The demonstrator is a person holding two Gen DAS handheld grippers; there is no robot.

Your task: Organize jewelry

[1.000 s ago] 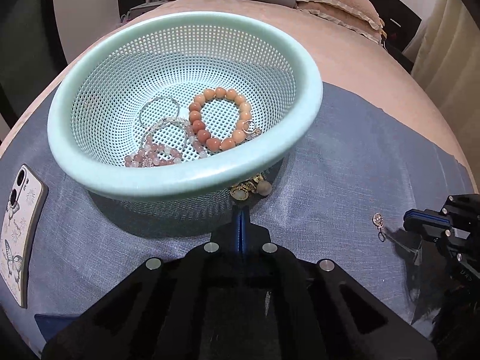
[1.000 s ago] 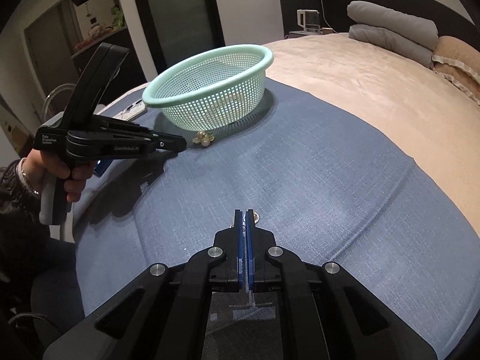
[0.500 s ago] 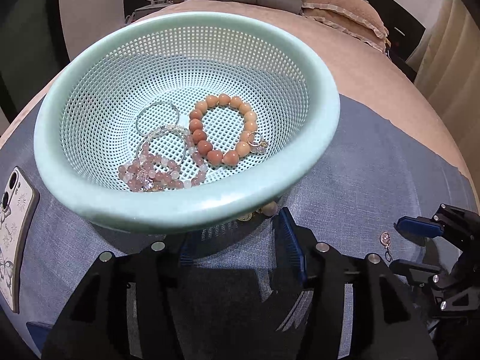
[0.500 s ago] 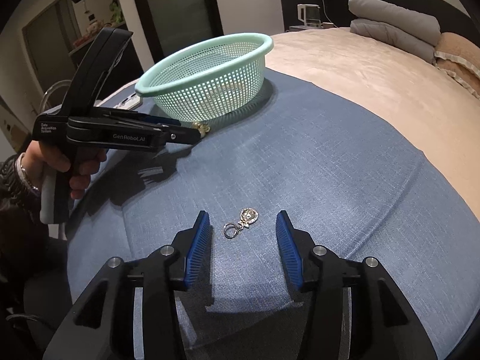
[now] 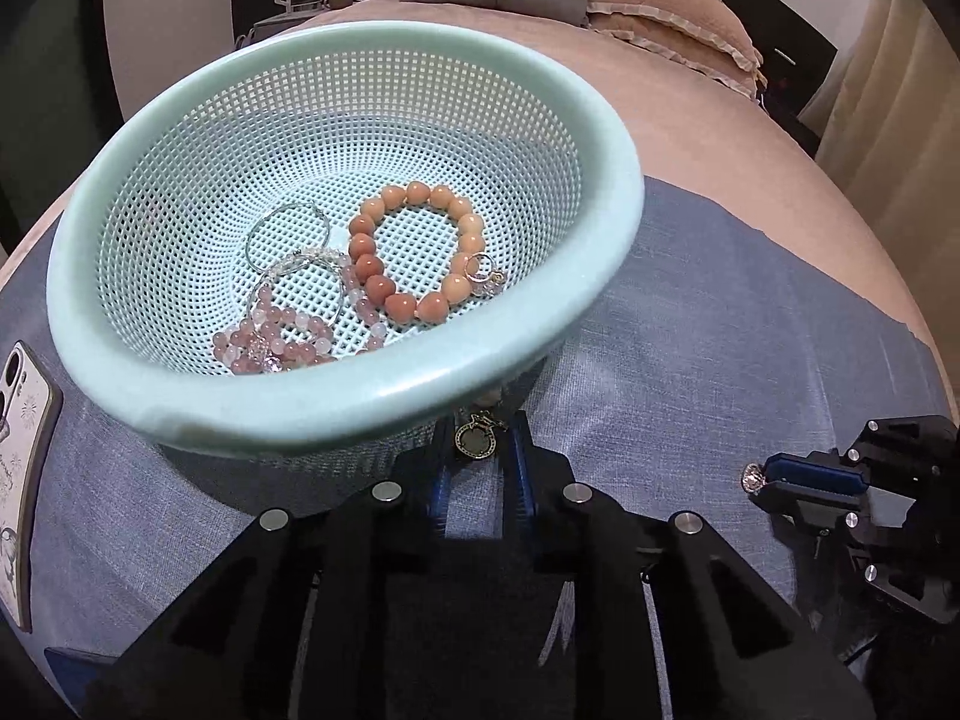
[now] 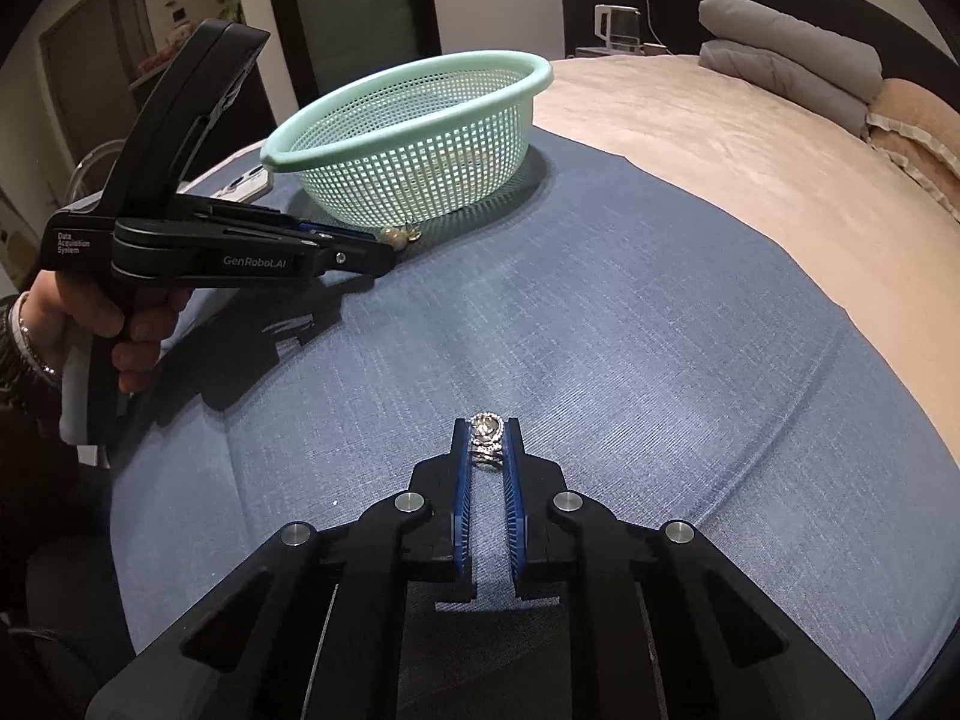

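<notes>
Right wrist view: the right gripper (image 6: 487, 441), jaws closing, pinches a silver earring (image 6: 486, 437) on the blue cloth (image 6: 600, 330). The left gripper (image 5: 478, 444), jaws also closing, brackets a gold charm (image 5: 475, 437) just beside the basket (image 5: 360, 414) holding beaded bracelets (image 5: 414, 252).

1. A mint-green perforated basket (image 5: 606, 138) is set on blue cloth.
2. An orange bead bracelet (image 5: 414, 252) lies in a ring on the basket floor, with a small silver ring at its edge.
3. A pink bead bracelet (image 5: 282, 342) and thin silver hoops (image 5: 288, 234) are heaped beside it.
4. A gold pendant (image 5: 475, 438) lies just outside the basket wall.
5. A silver sparkly earring (image 6: 487, 441) lies on the cloth, well apart from the basket.
</notes>
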